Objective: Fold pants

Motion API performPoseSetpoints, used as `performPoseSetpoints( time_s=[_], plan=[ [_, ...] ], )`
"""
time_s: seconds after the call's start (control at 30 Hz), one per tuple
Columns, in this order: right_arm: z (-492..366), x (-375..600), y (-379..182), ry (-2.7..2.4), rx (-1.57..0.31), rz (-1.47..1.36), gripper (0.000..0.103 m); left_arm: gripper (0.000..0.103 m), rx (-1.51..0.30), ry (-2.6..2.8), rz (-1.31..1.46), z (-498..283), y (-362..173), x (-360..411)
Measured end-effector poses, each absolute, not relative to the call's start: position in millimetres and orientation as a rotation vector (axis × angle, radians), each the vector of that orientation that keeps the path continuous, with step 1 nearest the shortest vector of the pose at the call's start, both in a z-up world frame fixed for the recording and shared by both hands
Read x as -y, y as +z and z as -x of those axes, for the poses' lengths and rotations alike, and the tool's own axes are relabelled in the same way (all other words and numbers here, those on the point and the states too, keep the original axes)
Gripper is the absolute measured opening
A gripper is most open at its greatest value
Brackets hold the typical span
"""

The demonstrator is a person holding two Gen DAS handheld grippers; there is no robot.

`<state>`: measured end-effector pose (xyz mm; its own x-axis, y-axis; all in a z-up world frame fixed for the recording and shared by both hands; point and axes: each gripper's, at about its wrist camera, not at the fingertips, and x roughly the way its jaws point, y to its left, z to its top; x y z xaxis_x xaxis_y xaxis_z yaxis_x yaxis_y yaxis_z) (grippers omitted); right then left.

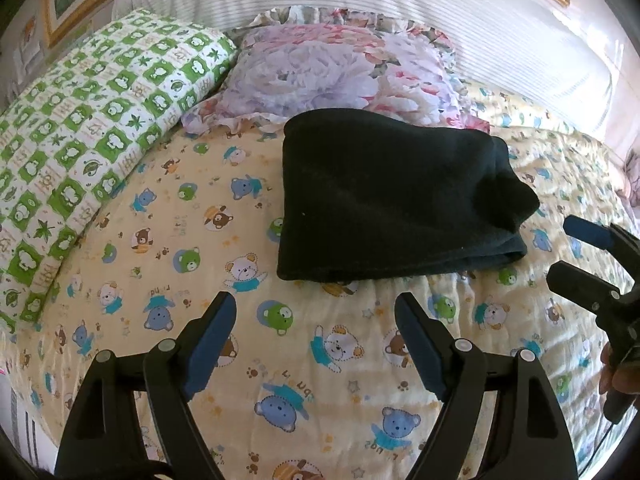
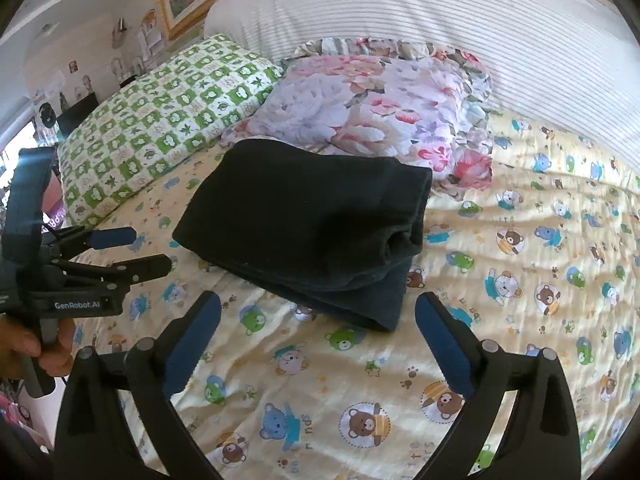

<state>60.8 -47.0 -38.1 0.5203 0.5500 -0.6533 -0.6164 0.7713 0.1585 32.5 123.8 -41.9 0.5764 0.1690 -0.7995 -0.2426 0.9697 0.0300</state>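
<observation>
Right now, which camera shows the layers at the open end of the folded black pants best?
The right wrist view: the black pants turn their stacked layers and rolled end toward it. The left wrist view shows the pants mostly from above, with that end at the side.

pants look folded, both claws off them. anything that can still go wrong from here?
1. The black pants lie in a loose stack; the layers at the right end are uneven and bulging, so a nudge may slump it open.
2. The left claw and right claw are open, empty and close in front of the stack; pulling back carelessly may snag its near edge.
3. The bear-print quilt underneath is soft and wrinkled, so the stack may tilt.
</observation>
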Motion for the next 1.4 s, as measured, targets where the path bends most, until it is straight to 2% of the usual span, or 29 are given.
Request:
performPoseSetpoints(
  time_s=[1.4],
  plan=[
    [-65,34,-35,0.721,-0.708,0.152,0.103,0.084,-0.922,0.262,0.049,-39,-45,-127]
  ],
)
